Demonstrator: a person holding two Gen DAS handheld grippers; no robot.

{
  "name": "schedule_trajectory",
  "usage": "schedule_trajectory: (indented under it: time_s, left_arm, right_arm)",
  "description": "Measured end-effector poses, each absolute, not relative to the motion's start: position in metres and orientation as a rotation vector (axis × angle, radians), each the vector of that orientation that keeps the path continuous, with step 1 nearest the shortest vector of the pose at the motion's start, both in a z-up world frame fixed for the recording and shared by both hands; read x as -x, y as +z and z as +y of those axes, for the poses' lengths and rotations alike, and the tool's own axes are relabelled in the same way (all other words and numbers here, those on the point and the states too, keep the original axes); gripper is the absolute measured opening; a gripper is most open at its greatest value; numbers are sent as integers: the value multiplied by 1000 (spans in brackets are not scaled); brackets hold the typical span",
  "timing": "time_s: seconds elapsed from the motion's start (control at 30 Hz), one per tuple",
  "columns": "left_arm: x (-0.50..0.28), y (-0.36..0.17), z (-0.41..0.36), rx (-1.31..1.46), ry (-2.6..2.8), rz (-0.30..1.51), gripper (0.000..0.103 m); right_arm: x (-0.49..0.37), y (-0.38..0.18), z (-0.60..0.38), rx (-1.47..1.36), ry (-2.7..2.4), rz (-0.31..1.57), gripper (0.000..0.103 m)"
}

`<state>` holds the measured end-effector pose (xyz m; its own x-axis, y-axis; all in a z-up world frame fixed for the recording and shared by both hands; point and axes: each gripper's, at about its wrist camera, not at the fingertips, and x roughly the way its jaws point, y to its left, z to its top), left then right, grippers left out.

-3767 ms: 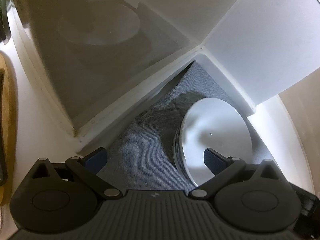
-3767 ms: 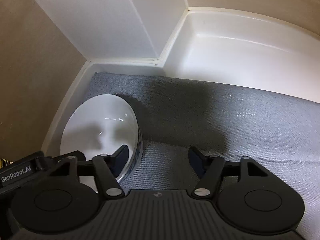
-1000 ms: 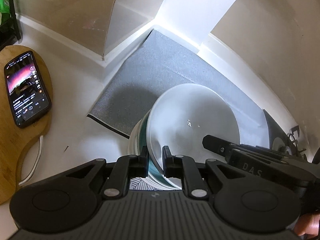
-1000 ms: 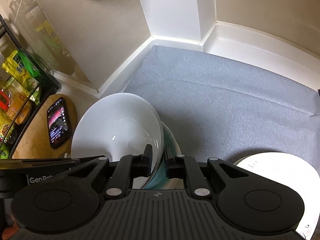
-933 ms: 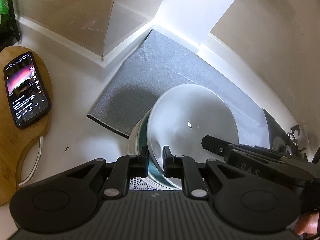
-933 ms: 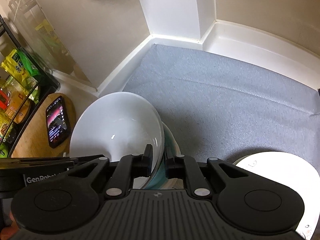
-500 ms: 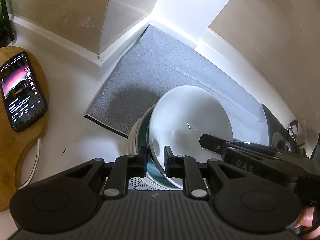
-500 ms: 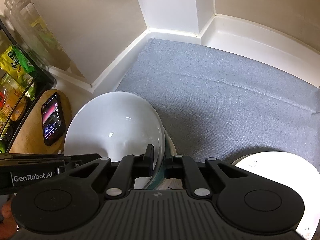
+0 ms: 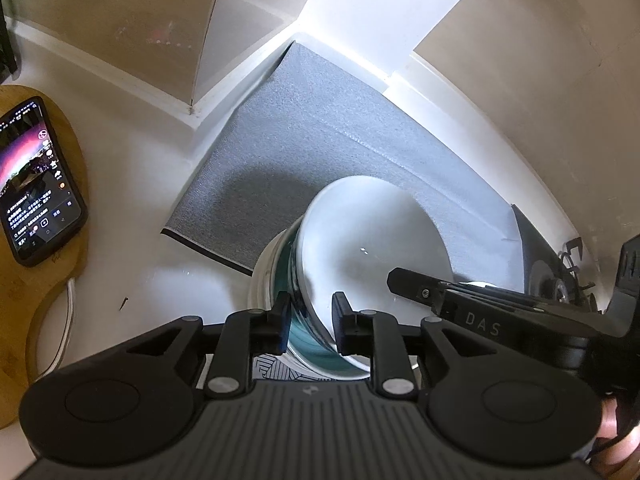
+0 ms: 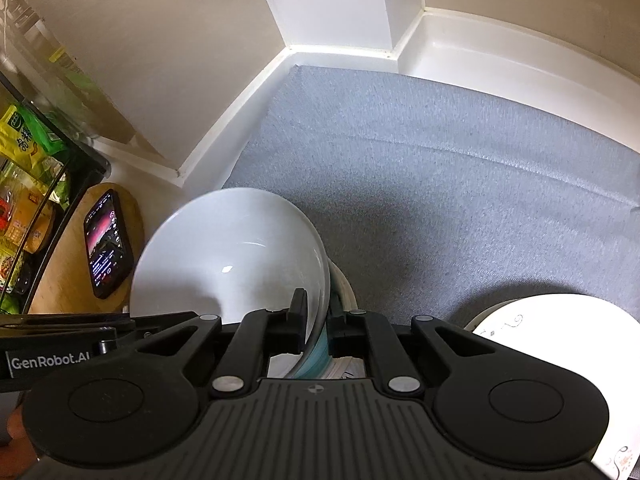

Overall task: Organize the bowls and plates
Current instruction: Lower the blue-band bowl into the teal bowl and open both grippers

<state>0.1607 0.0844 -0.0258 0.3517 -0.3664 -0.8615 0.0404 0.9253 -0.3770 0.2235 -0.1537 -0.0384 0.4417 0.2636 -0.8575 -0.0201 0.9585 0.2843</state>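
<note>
A white bowl with a teal outside sits tilted in a stack of bowls at the near edge of the grey mat. My left gripper straddles the bowl's near rim and its jaws are opening, with a gap showing beside the rim. In the right wrist view the same white bowl has its rim pinched by my right gripper, which is shut on it. Each gripper's body shows at the edge of the other's view.
A lit phone lies on a wooden board to the left. A white plate rests on the mat at the right. A rack of snack packets stands far left. White walls close off the mat's far side.
The bowl has come from the mat's far corner to the stack. Over the last second the left jaws have spread off the rim; the right jaws stay clamped.
</note>
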Motion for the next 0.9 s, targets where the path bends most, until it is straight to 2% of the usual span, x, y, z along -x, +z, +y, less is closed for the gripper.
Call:
schedule_trajectory:
  time_s: [0.23, 0.47, 0.7, 0.83, 0.9]
  left_arm:
    - [-163, -23, 89, 335, -274, 1205, 26]
    - [-163, -19, 88, 318, -290, 1204, 37]
    - [-160, -17, 85, 308, -294, 1201, 40]
    - [-159, -14, 85, 280, -276, 1183, 54]
    - [-160, -13, 86, 279, -276, 1175, 55]
  right_arm:
    - [-226, -41, -154, -269, 172, 1134, 12]
    - [-225, -39, -154, -280, 175, 1142, 15]
    - [-228, -40, -156, -277, 183, 1157, 15]
    - [-229, -41, -155, -275, 181, 1174, 15]
    - [-229, -40, -155, -268, 181, 1170, 15]
